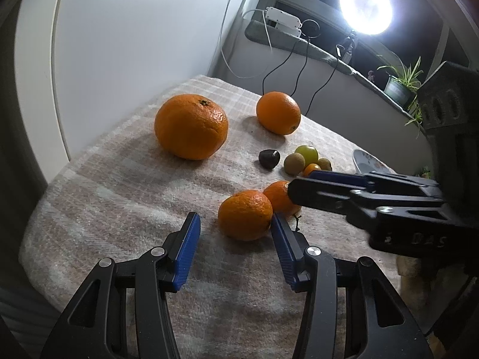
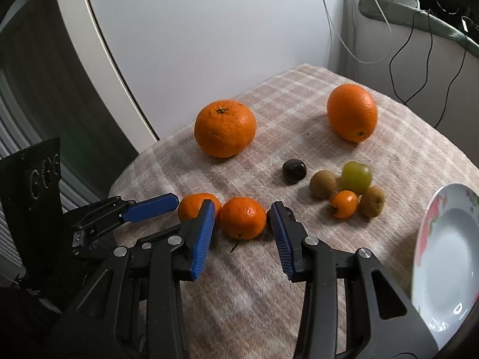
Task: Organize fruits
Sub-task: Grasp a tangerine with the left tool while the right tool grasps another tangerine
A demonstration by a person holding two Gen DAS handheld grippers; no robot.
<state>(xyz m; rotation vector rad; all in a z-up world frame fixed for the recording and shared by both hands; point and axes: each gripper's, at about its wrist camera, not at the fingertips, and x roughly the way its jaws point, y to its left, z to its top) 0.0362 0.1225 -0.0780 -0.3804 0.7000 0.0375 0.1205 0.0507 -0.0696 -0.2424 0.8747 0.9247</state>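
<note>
Near counter (image 2: 239, 293): bare cloth, free passage.
Near middle: two mandarins (image 2: 242, 217) touching, flanked by both grippers' fingers (image 2: 206, 233).
Right: plate (image 2: 443, 257) blocks the edge.
Far: two oranges (image 2: 225, 128) well apart, open gap between.
Centre-right: small-fruit cluster (image 2: 348, 190) crowds passage.

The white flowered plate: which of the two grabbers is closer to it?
Right. The right gripper is just beside the plate; the left gripper sits farther off, on the right gripper's other side.

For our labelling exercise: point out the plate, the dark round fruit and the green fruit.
plate (image 2: 443, 257): right wrist view, bare white inside.
dark round fruit (image 2: 294, 171): right wrist view, its middle.
green fruit (image 2: 355, 177): right wrist view, its middle.
</note>
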